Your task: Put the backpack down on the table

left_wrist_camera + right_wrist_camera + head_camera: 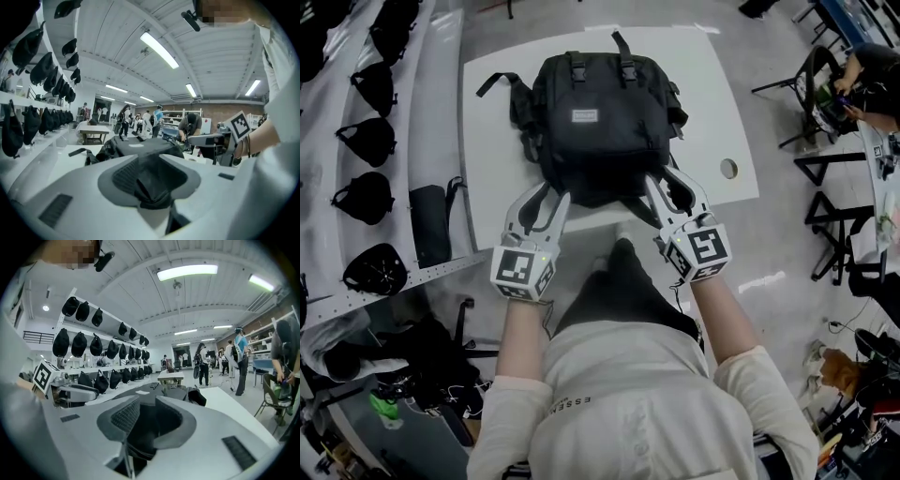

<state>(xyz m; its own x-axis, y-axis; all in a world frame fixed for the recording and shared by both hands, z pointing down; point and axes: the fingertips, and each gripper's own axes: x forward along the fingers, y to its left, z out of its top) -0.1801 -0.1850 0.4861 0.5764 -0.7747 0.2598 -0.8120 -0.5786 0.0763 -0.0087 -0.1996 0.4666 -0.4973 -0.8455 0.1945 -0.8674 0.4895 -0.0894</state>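
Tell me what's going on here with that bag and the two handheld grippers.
A person stands at the front of a white table with a two-jaw gripper in each hand. The left gripper and the right gripper are each closed on dark fabric at the near end of a black fabric backpack. Most of the backpack lies flat on the table top, its near end at the front edge, so it is on the table but not yet released.
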